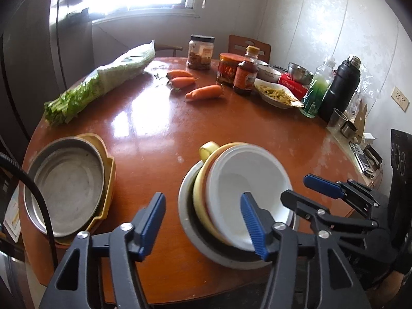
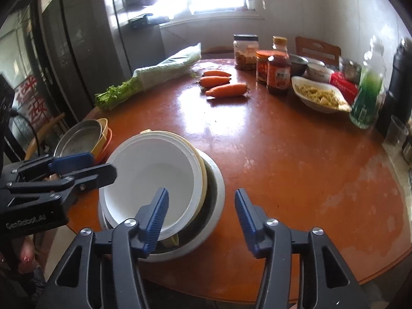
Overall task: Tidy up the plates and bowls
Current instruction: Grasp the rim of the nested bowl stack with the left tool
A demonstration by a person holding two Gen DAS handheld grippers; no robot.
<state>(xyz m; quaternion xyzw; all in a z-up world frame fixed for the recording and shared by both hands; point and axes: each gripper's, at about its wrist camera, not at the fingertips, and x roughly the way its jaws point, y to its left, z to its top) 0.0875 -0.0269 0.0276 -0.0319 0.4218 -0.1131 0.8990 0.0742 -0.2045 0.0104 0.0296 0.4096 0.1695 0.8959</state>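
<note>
A white bowl point(image 1: 247, 180) sits tilted in a yellow handled bowl point(image 1: 203, 200), both nested in a wide grey bowl point(image 1: 188, 221) near the front of the round table point(image 1: 154, 118). My left gripper point(image 1: 202, 206) is open astride the stack's left rim, one pad over the white bowl, the other outside, neither pressing. My right gripper point(image 2: 200, 198) is open astride the stack's right rim, over the white bowl point(image 2: 152, 170). Each gripper shows in the other's view: the right gripper point(image 1: 294, 188), the left gripper point(image 2: 103, 166). A metal plate point(image 1: 69, 182) lies on a yellow dish point(image 1: 109, 170) at the left.
Three carrots point(image 1: 203, 92) and bagged greens point(image 1: 103, 79) lie mid-table. Jars point(image 1: 228, 70), a sauce bottle point(image 1: 246, 77), a dish of food point(image 1: 278, 95), a green bottle point(image 1: 318, 90) and a black flask point(image 1: 340, 87) crowd the far right. A fridge point(image 2: 77, 51) stands at the left.
</note>
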